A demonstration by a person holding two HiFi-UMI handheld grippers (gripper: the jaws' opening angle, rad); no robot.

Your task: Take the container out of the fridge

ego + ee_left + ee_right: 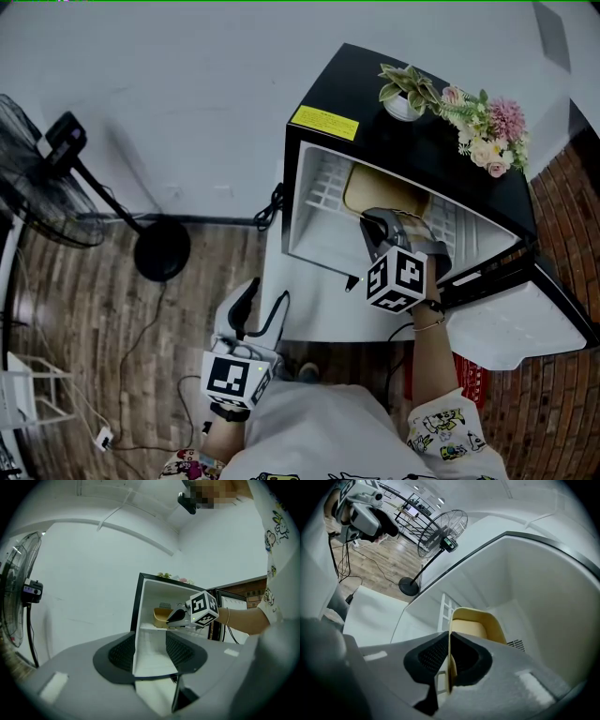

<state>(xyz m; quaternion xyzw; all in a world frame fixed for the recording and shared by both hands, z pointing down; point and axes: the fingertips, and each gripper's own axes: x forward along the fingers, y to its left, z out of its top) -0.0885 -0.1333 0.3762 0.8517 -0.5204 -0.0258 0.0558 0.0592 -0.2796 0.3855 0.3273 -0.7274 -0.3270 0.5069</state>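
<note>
A black mini fridge (375, 131) stands with its door (520, 314) swung open to the right. On its upper shelf sits a pale yellow container (377, 190), which the left gripper view shows as a small tub (161, 617). My right gripper (377, 225) reaches into the fridge and is shut on the container's near wall (450, 641), which stands pinched between the two pads. My left gripper (244, 307) hangs low in front of the fridge, apart from it. It is open (152, 656) with nothing between its jaws.
A standing fan (42, 183) with a round base (161, 248) is on the wooden floor to the left, with cables trailing nearby. A potted plant (406, 92) and a bunch of flowers (489, 134) sit on top of the fridge. A white wire shelf (323, 186) lies beside the container.
</note>
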